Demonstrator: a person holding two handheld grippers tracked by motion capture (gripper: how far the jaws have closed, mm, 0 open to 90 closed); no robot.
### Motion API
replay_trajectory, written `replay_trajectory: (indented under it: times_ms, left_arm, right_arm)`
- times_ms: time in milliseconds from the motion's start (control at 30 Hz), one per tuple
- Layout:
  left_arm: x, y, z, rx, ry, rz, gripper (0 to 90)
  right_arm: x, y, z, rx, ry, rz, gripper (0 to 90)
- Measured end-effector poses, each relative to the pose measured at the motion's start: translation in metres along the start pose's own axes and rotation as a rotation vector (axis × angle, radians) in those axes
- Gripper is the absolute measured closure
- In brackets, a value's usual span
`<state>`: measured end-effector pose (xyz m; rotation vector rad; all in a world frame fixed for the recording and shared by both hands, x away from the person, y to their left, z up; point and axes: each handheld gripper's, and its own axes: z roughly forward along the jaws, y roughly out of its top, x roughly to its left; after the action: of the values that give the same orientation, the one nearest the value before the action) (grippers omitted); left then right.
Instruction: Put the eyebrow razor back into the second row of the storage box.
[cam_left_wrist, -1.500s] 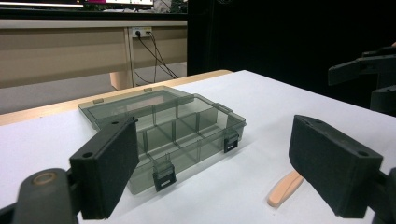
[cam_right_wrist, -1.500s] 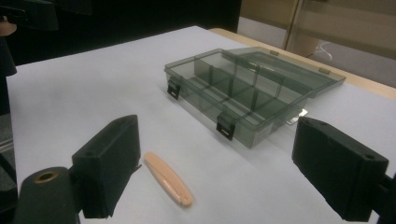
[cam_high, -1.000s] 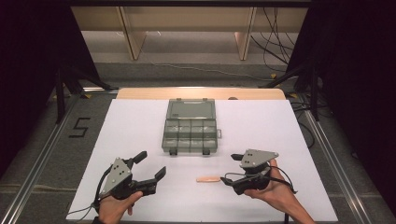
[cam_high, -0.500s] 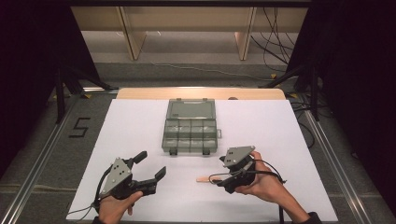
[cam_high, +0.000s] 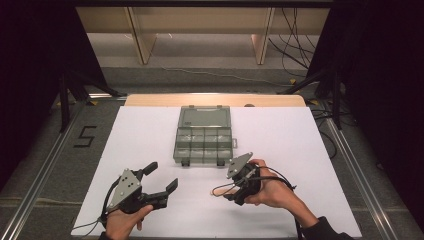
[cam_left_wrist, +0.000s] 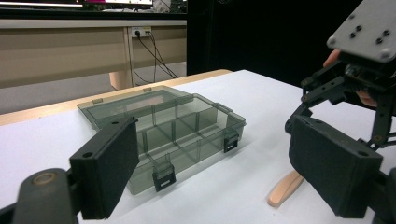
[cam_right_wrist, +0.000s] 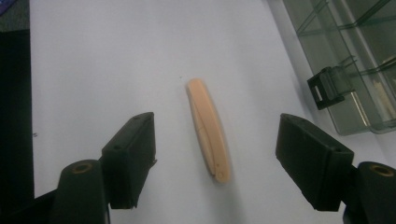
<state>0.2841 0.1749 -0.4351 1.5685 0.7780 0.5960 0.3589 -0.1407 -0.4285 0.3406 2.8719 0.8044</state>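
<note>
A slim peach-coloured stick (cam_right_wrist: 208, 128) lies flat on the white table, also seen low in the left gripper view (cam_left_wrist: 285, 189). My right gripper (cam_right_wrist: 215, 140) straddles it lengthwise. Its jaws have just been closing and stand apart from the stick on both sides, so it is open. In the high view the right gripper (cam_high: 231, 192) points down and to the left, near the front right corner of a translucent grey compartment box (cam_high: 204, 135) whose lid lies open behind it. My left gripper (cam_high: 161, 176) rests open at the front left, with nothing between its jaws (cam_left_wrist: 219, 168).
The white table (cam_high: 300, 140) ends in a wooden strip at the far side. The box's black latches (cam_right_wrist: 327, 86) sit close to the right of the stick. Metal rails run along both sides, and shelving and cables stand behind.
The right hand has moved left with its gripper, which now covers the spot where the stick lay in the high view. The left gripper has stayed put.
</note>
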Motion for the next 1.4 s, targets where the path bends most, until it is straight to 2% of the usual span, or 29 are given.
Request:
replay_trajectory:
  times_ms: [267,467,667,933,1400]
  left_arm:
    - [0.0,0.0,0.0,-0.002,-0.001,-0.002,15.8]
    - [0.0,0.0,0.0,-0.005,-0.001,-0.003,15.8]
    - [0.0,0.0,0.0,-0.004,-0.001,-0.003,15.8]
    - [0.0,0.0,0.0,-0.004,-0.002,-0.002,15.8]
    - [0.0,0.0,0.0,-0.006,-0.004,-0.004,15.8]
  right_arm:
    - [-0.005,0.007,0.013,0.069,0.035,-0.022,36.1]
    - [-0.007,0.013,0.026,0.144,0.06,-0.041,41.1]
    - [-0.008,0.017,0.035,0.196,0.066,-0.064,47.4]
    - [-0.011,0.018,0.04,0.232,0.079,-0.071,55.5]
    - [-0.011,0.019,0.047,0.263,0.111,-0.076,62.8]
